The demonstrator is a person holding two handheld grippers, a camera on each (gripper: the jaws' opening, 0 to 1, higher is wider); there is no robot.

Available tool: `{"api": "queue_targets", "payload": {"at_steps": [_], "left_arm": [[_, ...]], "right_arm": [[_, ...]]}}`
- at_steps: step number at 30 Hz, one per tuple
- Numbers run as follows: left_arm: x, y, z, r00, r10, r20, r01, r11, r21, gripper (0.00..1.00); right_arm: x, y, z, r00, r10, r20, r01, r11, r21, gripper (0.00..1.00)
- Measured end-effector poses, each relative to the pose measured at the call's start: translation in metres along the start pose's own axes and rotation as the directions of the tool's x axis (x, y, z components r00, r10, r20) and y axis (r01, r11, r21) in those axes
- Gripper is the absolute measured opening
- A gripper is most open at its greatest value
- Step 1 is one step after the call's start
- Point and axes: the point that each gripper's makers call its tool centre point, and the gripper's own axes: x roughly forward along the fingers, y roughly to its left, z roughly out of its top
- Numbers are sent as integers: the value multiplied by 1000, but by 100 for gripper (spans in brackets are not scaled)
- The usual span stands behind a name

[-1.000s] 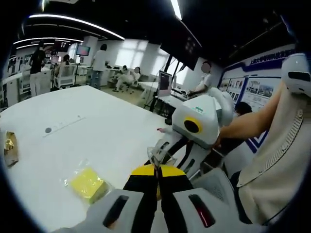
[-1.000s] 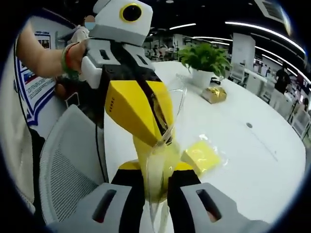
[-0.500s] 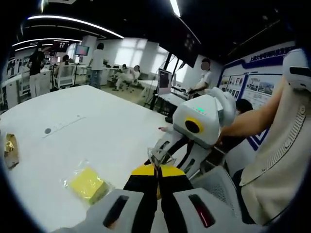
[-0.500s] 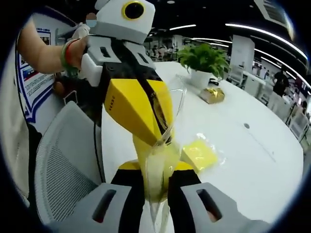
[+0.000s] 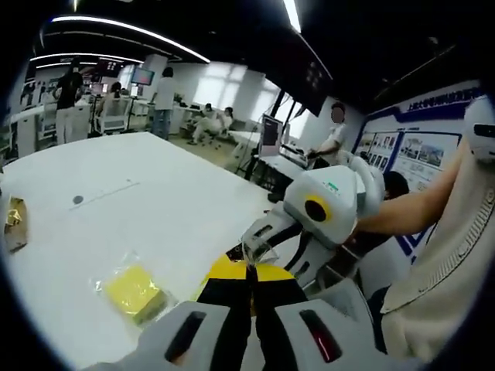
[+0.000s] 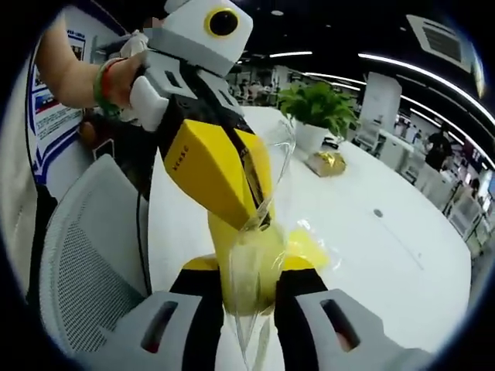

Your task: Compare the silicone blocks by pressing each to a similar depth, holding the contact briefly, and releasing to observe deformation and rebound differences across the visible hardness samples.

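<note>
A pale yellow silicone block [image 6: 251, 267] in a clear plastic bag [image 6: 280, 166] is held up off the table between both grippers. My right gripper [image 6: 251, 284] is shut on the block through the bag. My left gripper [image 6: 261, 218] comes down from the upper left with yellow jaws shut on the bag's upper edge. In the left gripper view, my left gripper [image 5: 249, 270] pinches a crumpled bit of clear bag [image 5: 259, 250], and the right gripper [image 5: 252, 258] meets it from the right. A second yellow block [image 5: 131, 287] [image 6: 309, 246], also bagged, lies on the white table [image 5: 155, 201].
A potted plant [image 6: 317, 104] and a gold-wrapped packet [image 6: 326, 162] [image 5: 11, 224] stand farther along the table [image 6: 387, 255]. A grey mesh chair [image 6: 77, 263] is close beside the table edge. A person's bare forearm [image 5: 410, 212] holds the right gripper. Several people are in the room behind.
Both views have shifted slightly with the hands. Both grippers keep the same hold on the bagged block; the second block has not moved on the table.
</note>
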Motion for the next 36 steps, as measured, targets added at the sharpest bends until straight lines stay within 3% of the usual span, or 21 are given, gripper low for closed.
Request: {"api": "queue_targets", "payload": {"at_steps": [8,16,32,36], "left_arm": [[2,-4,4,1000,-12,4,12,1000,10,0],[-1,-4,6,998,-35,47,39,996,-81,0],[-5,-2,8,997,-34,71,43,991,-127,0],[-5,-3,8,997,-31,76,41,990,-134,0]], "right_arm": [[-8,1,0,999,39,13,-40,998,48,23],[-10,0,2,999,35,36,-37,996,83,28],[-11,1,5,997,31,64,-37,995,96,34],[-15,-3,7,996,4,84,-13,994,112,42]]}}
